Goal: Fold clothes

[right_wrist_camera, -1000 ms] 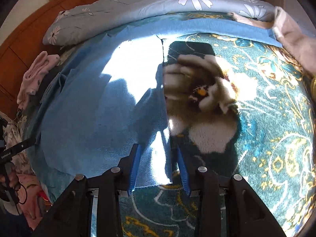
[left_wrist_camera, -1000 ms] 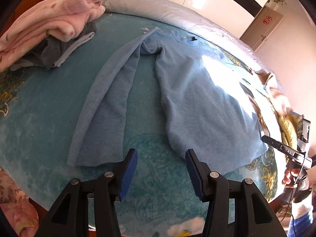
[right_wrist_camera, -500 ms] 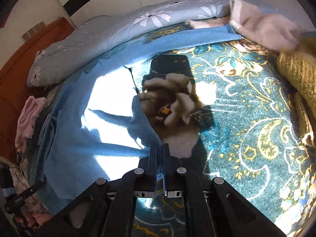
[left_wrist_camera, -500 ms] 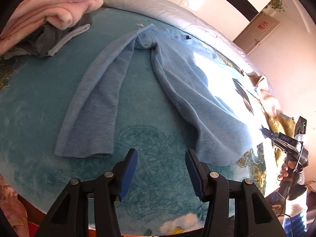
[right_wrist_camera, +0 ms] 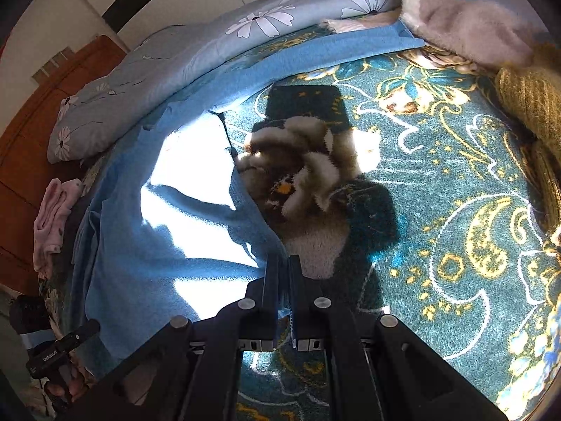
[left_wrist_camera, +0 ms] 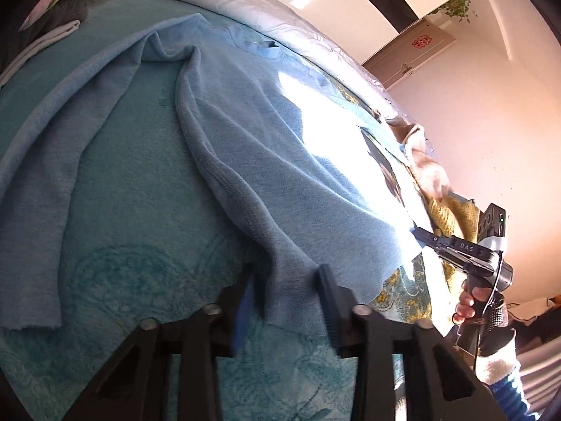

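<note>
A light blue sweater [left_wrist_camera: 245, 161] lies spread on the teal patterned bed cover [left_wrist_camera: 133, 210], one sleeve [left_wrist_camera: 52, 147] stretched toward the near left. My left gripper [left_wrist_camera: 285, 280] is open, its jaws on either side of the sweater's near hem corner. My right gripper [right_wrist_camera: 284, 263] is shut on the other hem corner of the sweater [right_wrist_camera: 147, 238] and holds that edge slightly raised. The right gripper also shows in the left wrist view [left_wrist_camera: 420, 233], and the left gripper in the right wrist view [right_wrist_camera: 89, 329].
A pink garment [right_wrist_camera: 52, 217] lies on dark clothes at the far corner. A floral grey-blue quilt [right_wrist_camera: 210, 45] runs along the back. A mustard knit [right_wrist_camera: 529, 101] and a grey-pink garment [right_wrist_camera: 466, 28] lie at the right. A wooden headboard [right_wrist_camera: 31, 133] stands behind.
My right gripper closed on the sweater's hem corner and lifted it a little. My left gripper moved forward until its open jaws straddle the other hem corner.
</note>
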`<state>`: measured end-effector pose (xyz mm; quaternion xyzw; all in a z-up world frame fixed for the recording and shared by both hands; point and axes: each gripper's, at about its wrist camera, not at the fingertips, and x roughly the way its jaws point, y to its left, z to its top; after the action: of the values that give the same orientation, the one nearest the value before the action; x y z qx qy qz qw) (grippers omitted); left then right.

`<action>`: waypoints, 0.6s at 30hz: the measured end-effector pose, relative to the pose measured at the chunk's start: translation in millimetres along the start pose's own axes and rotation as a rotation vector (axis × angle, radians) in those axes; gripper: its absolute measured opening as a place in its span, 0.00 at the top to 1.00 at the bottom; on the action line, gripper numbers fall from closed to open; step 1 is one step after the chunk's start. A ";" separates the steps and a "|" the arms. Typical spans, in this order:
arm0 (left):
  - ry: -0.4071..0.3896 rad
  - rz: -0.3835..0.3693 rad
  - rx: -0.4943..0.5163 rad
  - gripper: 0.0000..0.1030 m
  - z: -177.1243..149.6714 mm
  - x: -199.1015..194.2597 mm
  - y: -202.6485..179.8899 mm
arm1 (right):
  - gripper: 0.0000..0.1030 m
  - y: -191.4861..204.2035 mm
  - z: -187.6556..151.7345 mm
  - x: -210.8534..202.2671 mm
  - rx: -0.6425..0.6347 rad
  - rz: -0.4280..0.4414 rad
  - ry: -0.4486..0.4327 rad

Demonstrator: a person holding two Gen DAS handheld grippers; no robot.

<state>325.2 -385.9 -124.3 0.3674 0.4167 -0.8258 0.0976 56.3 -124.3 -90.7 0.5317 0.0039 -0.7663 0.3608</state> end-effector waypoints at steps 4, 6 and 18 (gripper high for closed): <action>-0.008 -0.009 -0.041 0.95 -3.0 -10.1 -0.5 | 0.95 4.2 -4.7 -7.1 -0.018 0.020 -0.009; -0.035 -0.006 -0.026 0.95 -7.1 -28.8 -5.9 | 0.95 11.0 -10.8 -16.5 -0.048 0.004 -0.022; 0.016 0.094 0.085 0.95 -57.2 -49.2 -13.6 | 0.96 13.6 -71.2 -51.2 -0.153 -0.060 -0.020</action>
<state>383.8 -340.9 -104.0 0.3970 0.3641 -0.8343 0.1172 130.7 -78.5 -74.6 0.4943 0.0747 -0.7794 0.3775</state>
